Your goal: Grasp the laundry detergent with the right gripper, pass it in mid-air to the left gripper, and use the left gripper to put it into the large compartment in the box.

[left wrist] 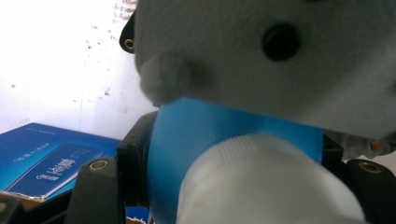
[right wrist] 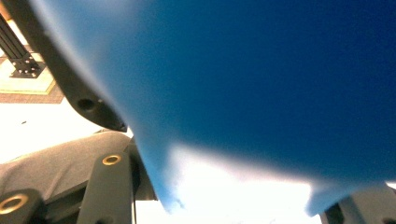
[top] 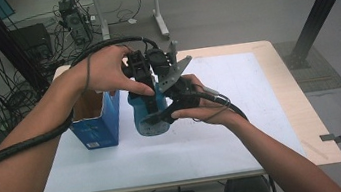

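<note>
Both tools are clamped on the same blue bottle (top: 149,113), which is held just above the white table (top: 242,116) near its middle. The left tool (top: 143,87) comes down from above, and in the left gripper view its black jaws close on the bottle (left wrist: 201,140) at either side near the neck, with the white ribbed cap (left wrist: 266,186) close to the lens and the other tool's grey plate (left wrist: 280,60) looming over it. The right tool (top: 172,103) grips from the person's right side; in the right gripper view the blue wall (right wrist: 261,79) presses between its jaws, too close and blurred to show exactly where the pads bear. Just left of the bottle stands an open blue carton (top: 97,120), its flaps up, apart from the bottle. The step in hand looks like a 2-tool hold on the bottle, either steadying it to work the cap or carrying it toward or away from the carton; which of these cannot be told. The next move calls for 1 tool to keep its grip firm while the other loosens or shifts, since a smooth, rounded body could slip or twist if both ease at once.
</note>
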